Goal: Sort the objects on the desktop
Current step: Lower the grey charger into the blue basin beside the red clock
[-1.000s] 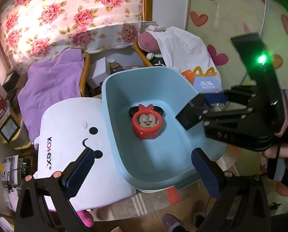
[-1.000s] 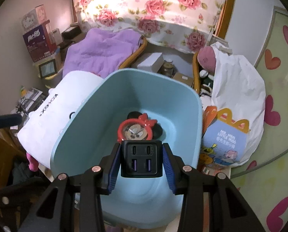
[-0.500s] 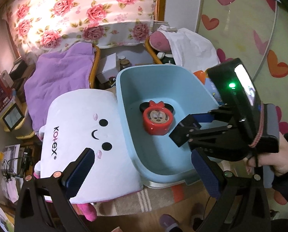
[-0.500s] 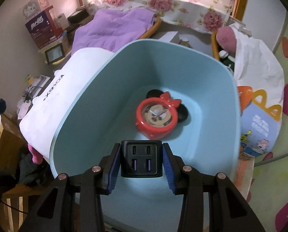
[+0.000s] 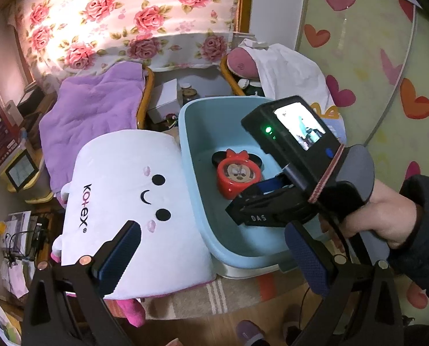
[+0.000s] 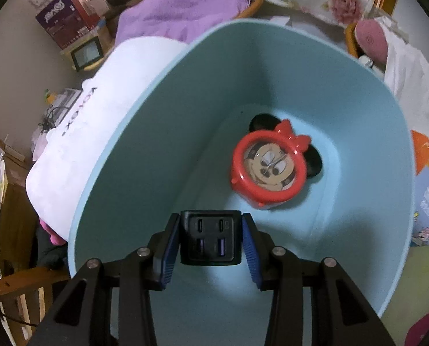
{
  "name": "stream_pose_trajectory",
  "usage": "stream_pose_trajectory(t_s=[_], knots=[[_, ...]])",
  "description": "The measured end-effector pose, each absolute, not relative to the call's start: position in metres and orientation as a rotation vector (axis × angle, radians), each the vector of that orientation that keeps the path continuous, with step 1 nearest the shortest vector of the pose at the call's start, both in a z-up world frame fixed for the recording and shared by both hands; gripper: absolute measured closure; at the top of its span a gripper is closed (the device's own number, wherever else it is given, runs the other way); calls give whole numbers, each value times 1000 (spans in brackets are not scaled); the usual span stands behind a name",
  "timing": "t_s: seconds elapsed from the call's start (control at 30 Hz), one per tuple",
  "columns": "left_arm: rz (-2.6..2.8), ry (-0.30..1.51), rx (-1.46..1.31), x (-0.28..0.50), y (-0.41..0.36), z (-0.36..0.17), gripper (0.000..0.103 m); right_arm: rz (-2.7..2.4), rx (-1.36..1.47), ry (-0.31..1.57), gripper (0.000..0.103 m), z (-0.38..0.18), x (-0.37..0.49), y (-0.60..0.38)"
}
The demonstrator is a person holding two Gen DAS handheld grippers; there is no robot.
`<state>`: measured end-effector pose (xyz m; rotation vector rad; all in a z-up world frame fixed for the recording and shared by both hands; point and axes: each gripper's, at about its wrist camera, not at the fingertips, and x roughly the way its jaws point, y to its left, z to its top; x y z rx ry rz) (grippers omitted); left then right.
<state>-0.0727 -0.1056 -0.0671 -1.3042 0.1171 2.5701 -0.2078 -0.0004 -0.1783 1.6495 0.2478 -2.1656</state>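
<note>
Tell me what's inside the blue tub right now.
One red mouse-face clock lies face up on the floor of the blue tub. The right tongs hold a black USB charger above it, hiding the near floor beneath.

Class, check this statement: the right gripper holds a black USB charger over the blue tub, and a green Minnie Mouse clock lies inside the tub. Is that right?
Not quite. The Minnie Mouse clock is red, not green, as the right wrist view shows. The rest stands: the right gripper holds the black USB charger over the blue tub, and the clock lies inside it.
</note>
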Motion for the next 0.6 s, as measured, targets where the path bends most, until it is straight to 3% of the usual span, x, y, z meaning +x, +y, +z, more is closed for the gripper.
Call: stream_pose_trajectory(t_s=[0.6], knots=[[2585,90,-1350,-71,-115,-76,1,-2055,1811,335,58,-218,-213,-16]])
